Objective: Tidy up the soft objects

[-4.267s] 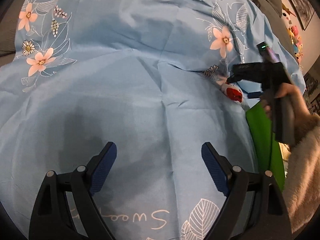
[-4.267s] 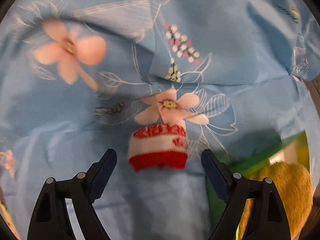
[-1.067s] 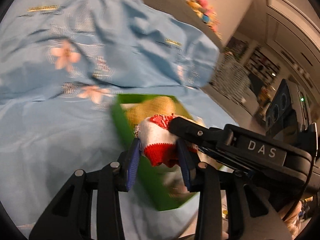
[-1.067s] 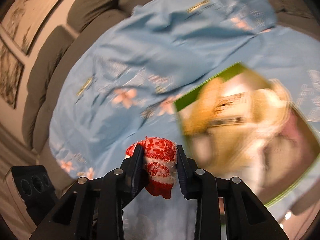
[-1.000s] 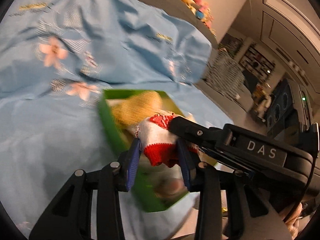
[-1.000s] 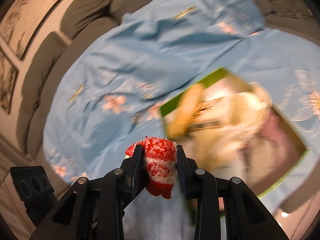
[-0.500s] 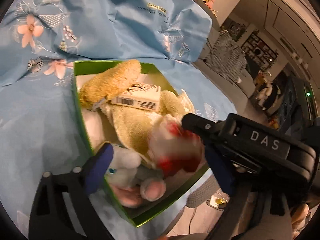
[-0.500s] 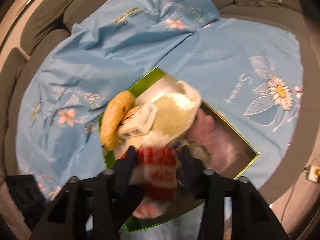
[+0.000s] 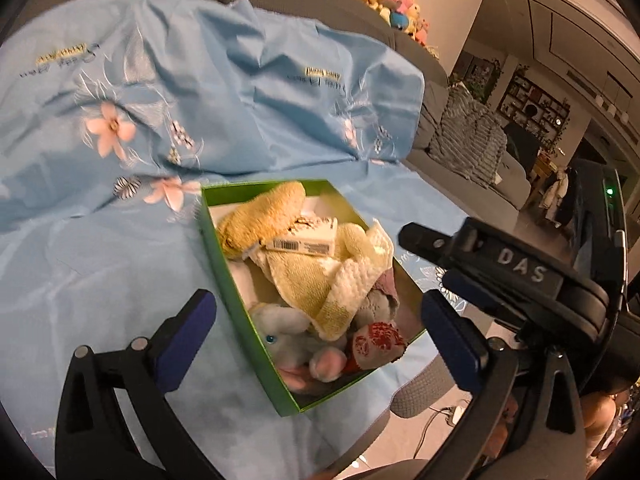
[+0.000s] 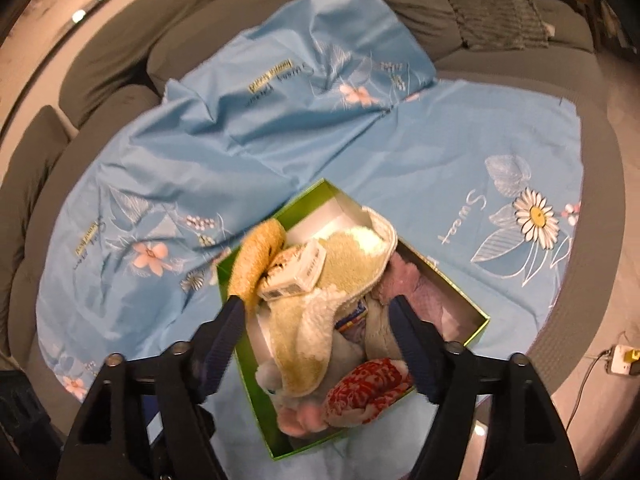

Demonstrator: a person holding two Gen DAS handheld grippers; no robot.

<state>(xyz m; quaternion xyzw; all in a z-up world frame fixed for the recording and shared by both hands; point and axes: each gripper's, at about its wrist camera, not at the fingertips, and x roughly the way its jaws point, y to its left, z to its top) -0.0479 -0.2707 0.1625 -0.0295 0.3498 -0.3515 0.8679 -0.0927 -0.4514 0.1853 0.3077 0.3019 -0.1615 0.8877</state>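
Note:
A red-and-white knitted sock [image 9: 378,340] [image 10: 368,390] lies loose in the near corner of the green box [image 9: 224,264] [image 10: 304,196]. Beside it are a grey plush bunny [image 9: 284,332] [image 10: 276,380], a yellow towel [image 9: 304,280] [image 10: 348,252] and a white barcoded carton [image 9: 308,240] [image 10: 300,276]. My left gripper [image 9: 316,300] hangs above the box, its jaws opening, with nothing between the pads. My right gripper [image 10: 316,308] is over the box too, its jaws also opening and empty. In the left wrist view the right gripper [image 9: 424,258] comes in from the right.
The box rests on a light blue floral sheet [image 9: 120,240] [image 10: 400,152] spread over a grey sofa [image 10: 600,92]. Plush toys [image 9: 400,8] line the sofa back, and a ribbed grey cushion [image 9: 468,136] lies at the right. A power strip [image 10: 620,356] sits on the floor.
Both grippers were shut together on the sock above the box. Their jaws have opened, the sock has dropped into the box's near corner, and both grippers have drawn back.

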